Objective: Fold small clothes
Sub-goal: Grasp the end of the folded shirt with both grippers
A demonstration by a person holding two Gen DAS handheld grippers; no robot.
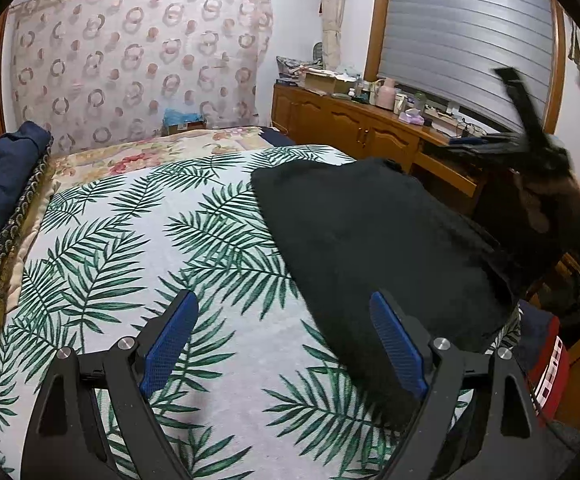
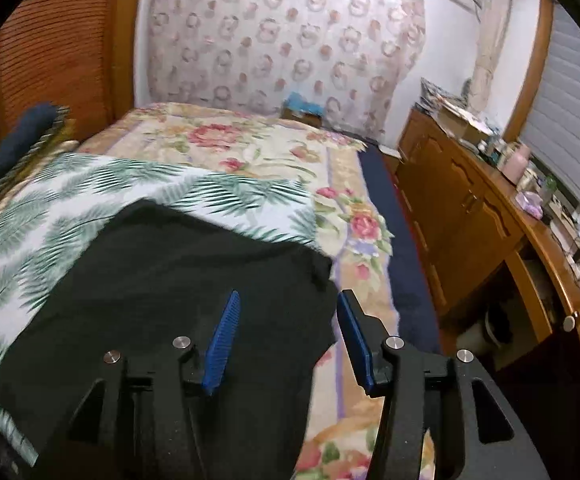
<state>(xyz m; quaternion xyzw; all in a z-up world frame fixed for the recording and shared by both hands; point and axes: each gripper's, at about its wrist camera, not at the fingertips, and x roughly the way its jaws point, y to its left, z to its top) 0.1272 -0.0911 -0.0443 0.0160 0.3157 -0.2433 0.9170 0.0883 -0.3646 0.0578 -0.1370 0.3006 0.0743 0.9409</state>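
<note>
Garment [image 1: 369, 232] lies on sheet [image 1: 138, 248], cabinet [image 1: 353, 124] behind.

A black garment [image 1: 373, 240] is lying over a white sheet printed with green palm fronds [image 1: 130, 248]. Beyond it a cream floral bedspread [image 2: 250, 148] is showing pink roses. Both tools' pads [image 1: 170, 344] are showing blue against black frames.

A wooden sideboard [image 1: 353, 120] stands under the shuttered window [image 1: 465, 28]; a circle-patterned curtain [image 1: 138, 56] covers the pale wall behind the bed [image 2: 250, 148].
</note>
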